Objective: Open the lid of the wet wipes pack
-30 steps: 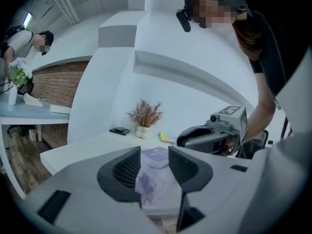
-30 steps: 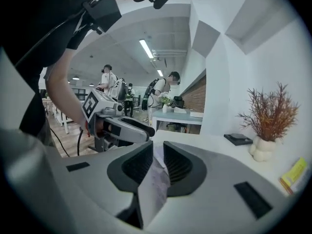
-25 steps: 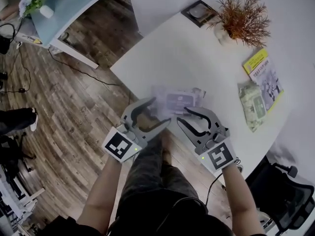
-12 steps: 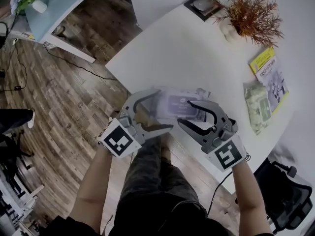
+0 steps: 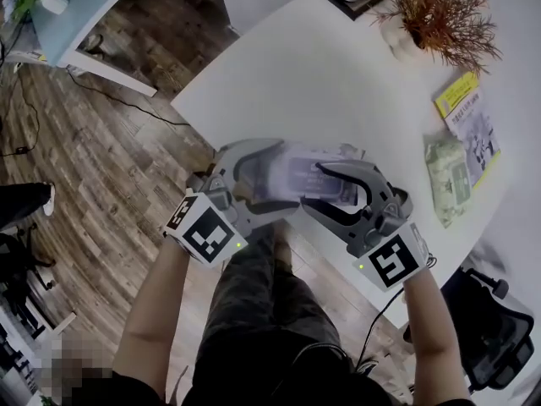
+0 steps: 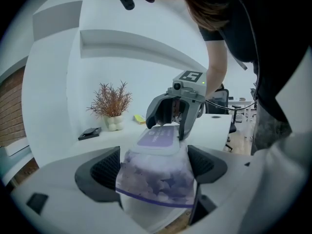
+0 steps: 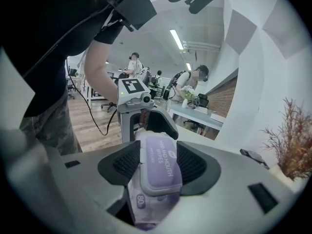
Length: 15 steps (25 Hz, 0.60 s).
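Both jaw pairs just spread wide and moved in on the pack (image 5: 297, 174). Left gripper (image 6: 155, 167) straddles its bag end, right gripper (image 7: 160, 164) its shut lid (image 7: 157, 175), neither squeezing yet. Pack sits at table (image 5: 338, 83) edge. Step: taking hold. Next: left clamps, right catches lid lip.

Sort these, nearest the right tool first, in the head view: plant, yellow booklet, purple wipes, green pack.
1. purple wipes: between the jaws of the right tool, which have just been opening.
2. green pack: to its right.
3. yellow booklet: beyond that pack.
4. plant: top right.
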Motion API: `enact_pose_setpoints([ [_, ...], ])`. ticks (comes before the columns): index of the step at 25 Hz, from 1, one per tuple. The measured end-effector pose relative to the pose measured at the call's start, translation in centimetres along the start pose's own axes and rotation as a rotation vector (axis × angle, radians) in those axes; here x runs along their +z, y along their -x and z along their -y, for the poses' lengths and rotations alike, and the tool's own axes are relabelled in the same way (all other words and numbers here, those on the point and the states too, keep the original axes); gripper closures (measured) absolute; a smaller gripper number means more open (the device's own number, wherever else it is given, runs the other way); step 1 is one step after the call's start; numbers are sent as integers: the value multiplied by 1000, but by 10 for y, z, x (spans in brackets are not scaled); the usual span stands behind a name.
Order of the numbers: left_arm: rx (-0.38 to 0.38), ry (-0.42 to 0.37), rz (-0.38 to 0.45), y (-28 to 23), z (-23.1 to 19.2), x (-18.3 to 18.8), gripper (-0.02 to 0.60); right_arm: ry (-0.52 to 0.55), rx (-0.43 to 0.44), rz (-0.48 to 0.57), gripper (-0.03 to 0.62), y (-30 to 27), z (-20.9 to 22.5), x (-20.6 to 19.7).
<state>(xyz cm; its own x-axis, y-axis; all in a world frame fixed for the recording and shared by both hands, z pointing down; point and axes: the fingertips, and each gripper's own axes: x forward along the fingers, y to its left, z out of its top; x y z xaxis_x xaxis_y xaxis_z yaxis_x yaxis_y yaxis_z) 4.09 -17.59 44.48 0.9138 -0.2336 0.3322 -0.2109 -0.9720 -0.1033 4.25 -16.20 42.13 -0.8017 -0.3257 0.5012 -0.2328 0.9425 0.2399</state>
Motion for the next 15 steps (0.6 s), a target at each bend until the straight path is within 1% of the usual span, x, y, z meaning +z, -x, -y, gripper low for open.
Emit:
enact_pose_setpoints([
  [4, 7, -1, 15, 0, 0, -1, 160, 39, 13, -10, 365, -1, -1, 0],
  [8, -1, 9, 7, 0, 0, -1, 161, 86, 18, -15, 367, -3, -5, 0],
  [9, -1, 9, 6, 1, 0, -2, 163, 84, 27, -10, 371, -3, -6, -1],
  [10, -1, 10, 8, 1, 0, -2, 163, 78, 37, -1, 398, -4, -8, -1],
  [11, 0, 10, 11, 1, 0, -2, 163, 71, 46, 10, 411, -4, -8, -1],
  [15, 5, 18, 24, 0, -1, -1, 163, 18, 103, 18, 421, -3, -7, -1],
])
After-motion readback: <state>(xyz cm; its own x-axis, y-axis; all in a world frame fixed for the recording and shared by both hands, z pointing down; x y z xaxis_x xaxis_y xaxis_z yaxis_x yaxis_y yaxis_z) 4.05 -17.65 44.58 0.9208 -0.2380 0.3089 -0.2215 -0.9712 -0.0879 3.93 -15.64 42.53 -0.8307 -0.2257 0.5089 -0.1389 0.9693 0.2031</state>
